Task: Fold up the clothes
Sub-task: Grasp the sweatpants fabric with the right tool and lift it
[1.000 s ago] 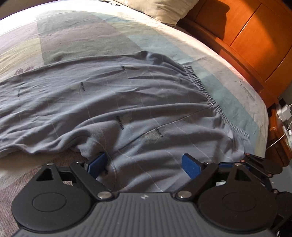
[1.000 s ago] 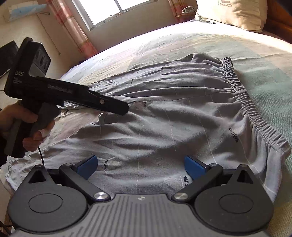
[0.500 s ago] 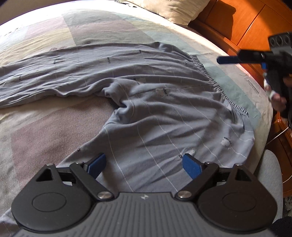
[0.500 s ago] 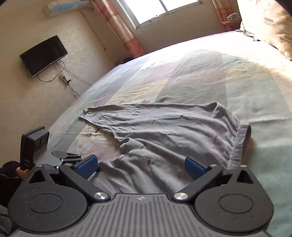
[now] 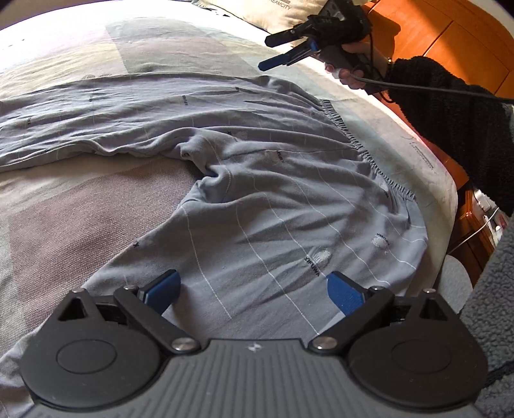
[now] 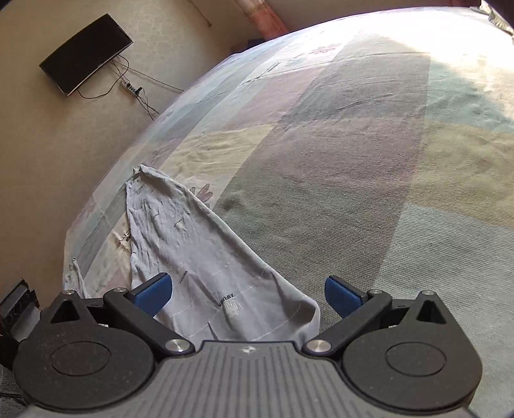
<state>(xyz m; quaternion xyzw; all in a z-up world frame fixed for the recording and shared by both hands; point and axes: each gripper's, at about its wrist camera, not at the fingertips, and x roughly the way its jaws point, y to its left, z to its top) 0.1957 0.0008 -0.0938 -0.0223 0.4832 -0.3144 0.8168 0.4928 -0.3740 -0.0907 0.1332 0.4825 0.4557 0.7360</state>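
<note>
Grey cotton trousers with thin white lines and an elastic waistband lie spread and wrinkled on the pastel patchwork bedspread, legs splayed toward 9 o'clock, waistband at 3 o'clock; left gripper hovers over one leg, blue pads spreading wider, fabric under them but not pinched; right gripper, held by a hand in a dark fuzzy sleeve at 1 o'clock, released, empty, above the bed past the waistband; cream pillow at 12; black wall screen in the right wrist view.
</note>
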